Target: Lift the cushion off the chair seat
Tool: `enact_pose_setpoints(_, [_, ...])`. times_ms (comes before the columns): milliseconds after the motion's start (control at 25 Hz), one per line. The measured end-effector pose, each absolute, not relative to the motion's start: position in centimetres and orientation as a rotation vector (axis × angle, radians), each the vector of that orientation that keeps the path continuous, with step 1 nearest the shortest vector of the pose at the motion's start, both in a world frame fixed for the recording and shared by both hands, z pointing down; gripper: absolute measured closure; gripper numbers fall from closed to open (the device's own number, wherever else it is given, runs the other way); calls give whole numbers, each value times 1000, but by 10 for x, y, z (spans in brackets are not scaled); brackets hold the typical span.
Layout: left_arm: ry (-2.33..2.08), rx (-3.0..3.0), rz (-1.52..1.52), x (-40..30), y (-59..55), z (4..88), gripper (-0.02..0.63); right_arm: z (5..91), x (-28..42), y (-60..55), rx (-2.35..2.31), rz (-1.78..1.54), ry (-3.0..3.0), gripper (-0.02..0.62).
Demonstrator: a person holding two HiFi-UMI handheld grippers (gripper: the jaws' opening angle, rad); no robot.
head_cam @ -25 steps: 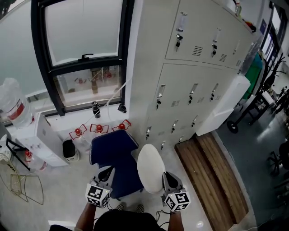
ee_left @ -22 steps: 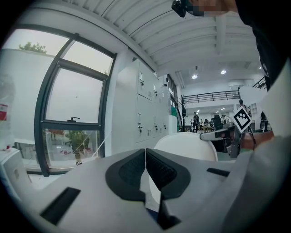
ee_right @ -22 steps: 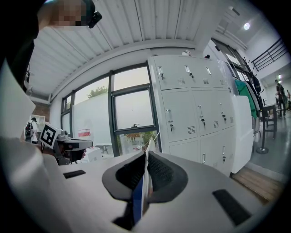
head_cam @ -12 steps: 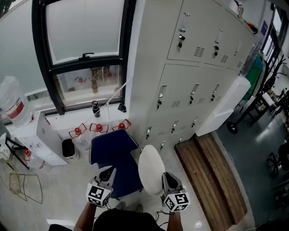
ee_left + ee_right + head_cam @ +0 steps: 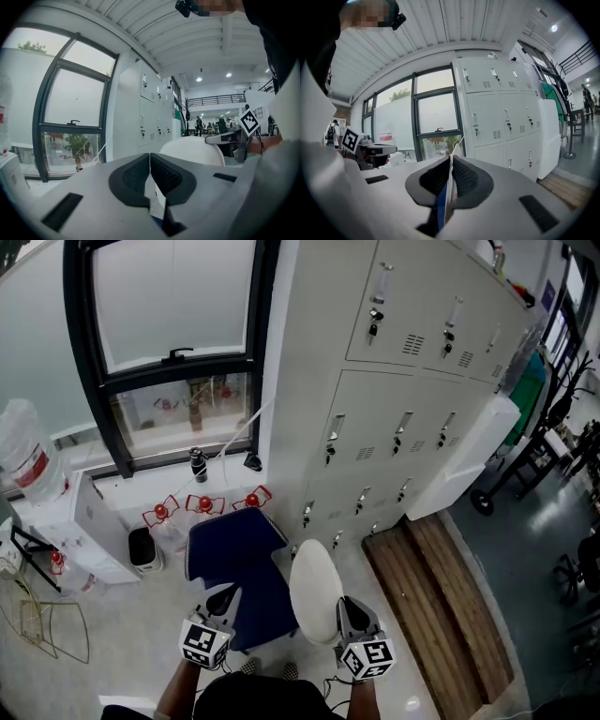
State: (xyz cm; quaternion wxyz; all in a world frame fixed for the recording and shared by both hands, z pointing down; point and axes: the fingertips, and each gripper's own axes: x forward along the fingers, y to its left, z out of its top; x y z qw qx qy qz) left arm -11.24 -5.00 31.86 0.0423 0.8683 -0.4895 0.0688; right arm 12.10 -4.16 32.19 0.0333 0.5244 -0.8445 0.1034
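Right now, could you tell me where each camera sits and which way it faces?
Head view: on the person's head, looking steeply down at blue chair, white cushion, lockers and window; forearms, left gripper and right gripper show at bottom.
Left gripper view: on the left gripper, looking along its closed jaws toward the lockers; right gripper shows at right.
Right gripper view: on the right gripper, looking along jaws clamped on the cushion's edge toward the window; left gripper shows at left.
Shared: both gripper views show lockers and window.

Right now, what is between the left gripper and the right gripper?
In the head view, the blue chair seat and the white cushion lie between the left gripper and the right gripper, whose jaws are shut on the cushion's edge.
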Motion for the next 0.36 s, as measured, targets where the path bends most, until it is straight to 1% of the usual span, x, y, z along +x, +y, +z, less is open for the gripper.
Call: enact_pose_setpoints(360, [-1503, 2653, 202, -115, -51, 318, 586, 316, 119, -42, 1609, 307, -2604, 555])
